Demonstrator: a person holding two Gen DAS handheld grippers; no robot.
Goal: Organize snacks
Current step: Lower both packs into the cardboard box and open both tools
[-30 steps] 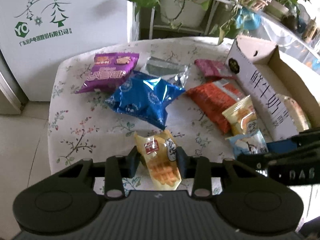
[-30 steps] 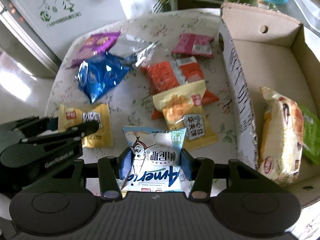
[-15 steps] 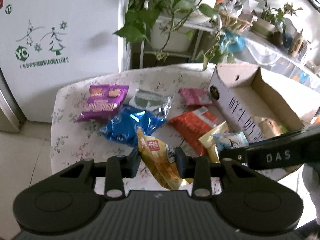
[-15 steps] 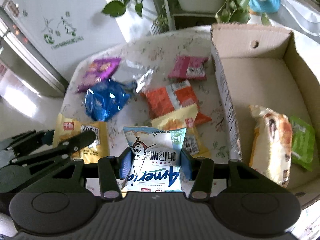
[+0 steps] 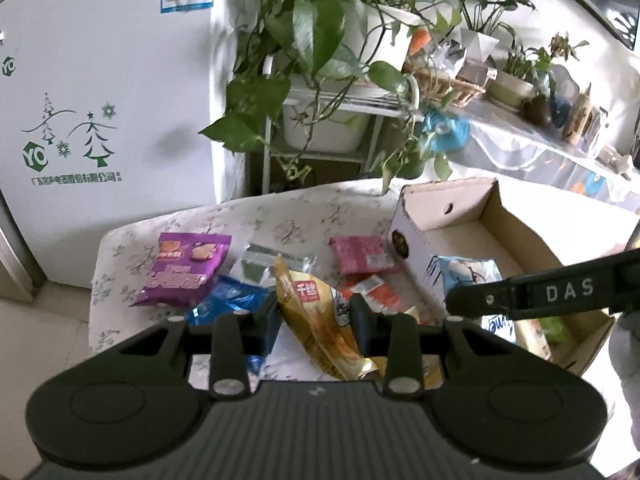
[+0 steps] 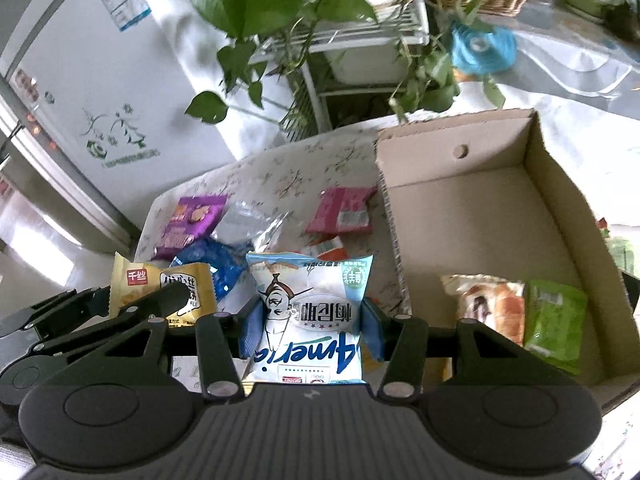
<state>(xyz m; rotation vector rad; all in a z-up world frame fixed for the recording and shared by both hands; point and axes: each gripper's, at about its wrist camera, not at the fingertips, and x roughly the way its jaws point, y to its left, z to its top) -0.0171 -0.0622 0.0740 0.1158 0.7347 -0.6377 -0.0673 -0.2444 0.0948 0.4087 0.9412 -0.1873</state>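
Observation:
My left gripper is shut on a yellow snack packet, held up above the table; the same packet shows at the left of the right wrist view. My right gripper is shut on a white and light-blue snack packet, also lifted, beside the open cardboard box. That packet and the right gripper's finger cross in front of the box in the left wrist view. A bread packet and a green packet lie in the box.
On the floral tablecloth lie a purple packet, a blue packet, a clear silver packet, a pink packet and an orange packet. A white fridge and a plant stand rise behind.
Both grippers have risen off the table with their packets. The yellow packet left the cloth and now hangs tilted. The view has tipped up toward the plants and the box.

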